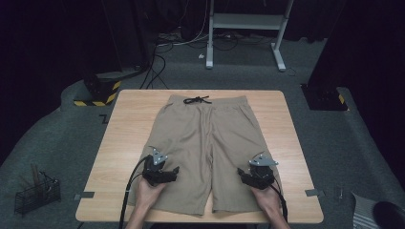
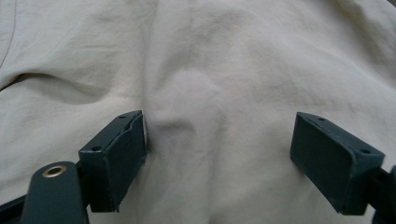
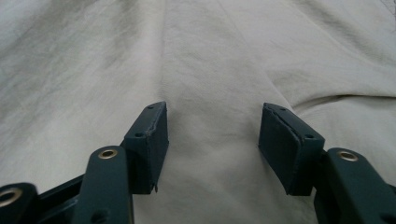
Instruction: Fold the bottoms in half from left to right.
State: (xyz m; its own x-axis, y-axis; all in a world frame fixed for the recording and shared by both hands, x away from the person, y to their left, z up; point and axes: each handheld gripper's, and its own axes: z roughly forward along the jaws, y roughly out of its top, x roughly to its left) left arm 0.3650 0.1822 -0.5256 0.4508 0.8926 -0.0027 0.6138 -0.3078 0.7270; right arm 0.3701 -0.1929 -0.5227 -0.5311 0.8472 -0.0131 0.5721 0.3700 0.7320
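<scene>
khaki shorts (image 1: 206, 143) spread flat on wooden table (image 1: 124, 138), black drawstring (image 1: 197, 99) at far end, left gripper (image 1: 165, 175) and right gripper (image 1: 248, 177) over the legs, both jaws wide apart, nothing pinched

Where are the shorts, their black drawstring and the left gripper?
shorts (image 1: 205, 138): high view, on the bare fabric at the crotch.
black drawstring (image 1: 197, 100): high view, on its knot at the waistband.
left gripper (image 2: 218, 140): left gripper view, midway between its open jaws.

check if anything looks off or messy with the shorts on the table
Nothing stands out. The khaki shorts lie flat and straight on the table, waistband at the far edge, with only light wrinkles. The left claw and right claw are both open over the legs.
</scene>
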